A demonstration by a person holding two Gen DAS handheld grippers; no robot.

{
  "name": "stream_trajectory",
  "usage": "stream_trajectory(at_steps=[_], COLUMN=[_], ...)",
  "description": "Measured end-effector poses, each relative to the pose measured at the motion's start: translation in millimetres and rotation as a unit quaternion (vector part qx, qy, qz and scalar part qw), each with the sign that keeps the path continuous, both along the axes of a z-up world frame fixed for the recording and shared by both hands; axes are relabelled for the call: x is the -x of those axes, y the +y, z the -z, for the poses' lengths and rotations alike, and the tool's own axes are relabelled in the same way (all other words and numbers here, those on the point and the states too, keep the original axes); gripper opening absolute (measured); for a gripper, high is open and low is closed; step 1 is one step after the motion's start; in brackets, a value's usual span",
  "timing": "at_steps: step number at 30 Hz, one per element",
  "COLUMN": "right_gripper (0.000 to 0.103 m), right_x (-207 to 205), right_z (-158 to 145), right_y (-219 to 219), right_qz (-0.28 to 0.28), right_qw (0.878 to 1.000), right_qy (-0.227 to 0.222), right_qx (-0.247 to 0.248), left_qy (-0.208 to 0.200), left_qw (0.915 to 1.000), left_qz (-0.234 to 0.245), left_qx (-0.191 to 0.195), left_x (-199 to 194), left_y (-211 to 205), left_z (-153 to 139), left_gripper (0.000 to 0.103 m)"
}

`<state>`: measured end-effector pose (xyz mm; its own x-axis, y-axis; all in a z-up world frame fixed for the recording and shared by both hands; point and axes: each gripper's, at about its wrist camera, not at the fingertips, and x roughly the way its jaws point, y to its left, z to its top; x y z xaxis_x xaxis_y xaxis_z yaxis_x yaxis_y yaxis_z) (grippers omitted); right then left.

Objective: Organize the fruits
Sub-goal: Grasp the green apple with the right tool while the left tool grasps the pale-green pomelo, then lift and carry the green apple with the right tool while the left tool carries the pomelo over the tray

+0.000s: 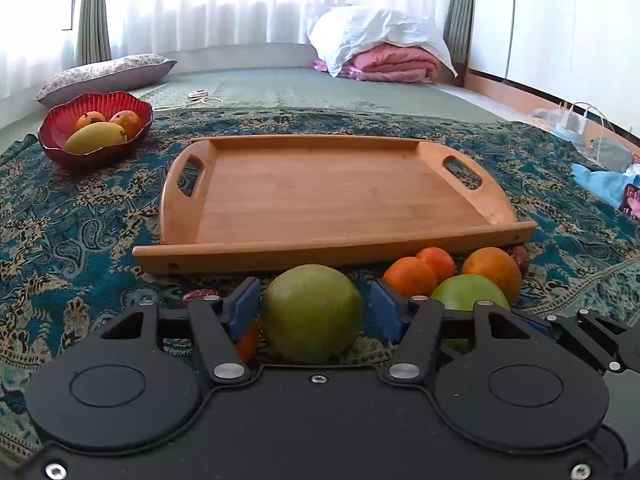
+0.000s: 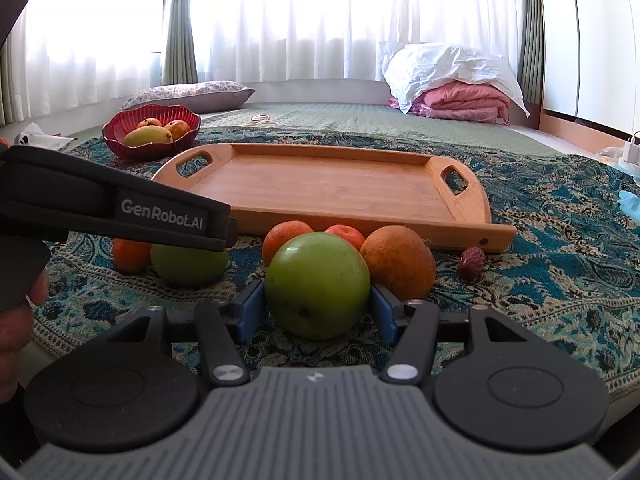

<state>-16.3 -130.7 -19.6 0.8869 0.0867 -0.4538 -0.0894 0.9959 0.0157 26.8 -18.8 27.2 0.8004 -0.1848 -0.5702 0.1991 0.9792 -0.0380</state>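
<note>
A wooden tray (image 1: 328,196) lies empty on the patterned cloth; it also shows in the right wrist view (image 2: 320,184). My left gripper (image 1: 312,308) is open around a green apple (image 1: 311,312), with small gaps at each pad. My right gripper (image 2: 316,308) is open around a second green apple (image 2: 318,284), pads close beside it. Oranges (image 2: 398,260) and tangerines (image 2: 284,236) lie behind that apple. The left gripper's body (image 2: 120,208) covers the top of the first apple (image 2: 188,264) in the right wrist view.
A red bowl (image 1: 96,128) with mangoes stands at the far left, also in the right wrist view (image 2: 152,128). A dark dried fruit (image 2: 472,262) lies near the tray's right corner. Pillows and folded bedding lie at the back. Cables and clothes lie at the right.
</note>
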Motion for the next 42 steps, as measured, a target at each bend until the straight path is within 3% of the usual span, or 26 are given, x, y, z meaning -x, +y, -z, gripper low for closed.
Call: stream_trajectory(at_steps=[12, 19, 21, 24, 27, 34, 38, 42], right_gripper=[0.063, 0.065, 0.065, 0.058, 0.057, 0.057, 0.057, 0.057], right_x=[-4, -3, -2, -1, 1, 26, 38, 41], right_z=[9, 15, 17, 16, 14, 4, 0, 1], right_y=[0, 0, 0, 1, -1, -8, -19, -30], right_qz=[0.005, 0.008, 0.009, 0.013, 0.014, 0.034, 0.048, 0.061], right_qw=[1.0, 1.0, 1.0, 0.999, 0.999, 0.998, 0.998, 0.997], right_qy=[0.001, -0.011, -0.015, -0.02, -0.022, -0.046, -0.049, -0.042], right_qx=[-0.02, -0.022, -0.024, -0.025, -0.032, -0.026, -0.016, -0.017], left_qy=[-0.013, -0.022, -0.023, -0.035, -0.032, -0.063, -0.053, -0.039], left_qw=[0.9991, 0.9979, 0.9975, 0.9968, 0.9979, 0.9955, 0.9974, 0.9979], left_qz=[0.009, 0.016, 0.018, 0.004, -0.002, 0.001, 0.002, 0.008], left_qx=[-0.038, -0.059, -0.065, -0.072, -0.057, -0.071, -0.049, -0.051], left_x=[-3, -4, -5, -2, 0, 22, 34, 43], left_y=[-10, -18, -21, -21, -15, -16, -13, -15], left_z=[12, 19, 21, 20, 15, 3, 3, 11], left_gripper=[0.059, 0.072, 0.07, 0.057, 0.057, 0.057, 0.057, 0.057])
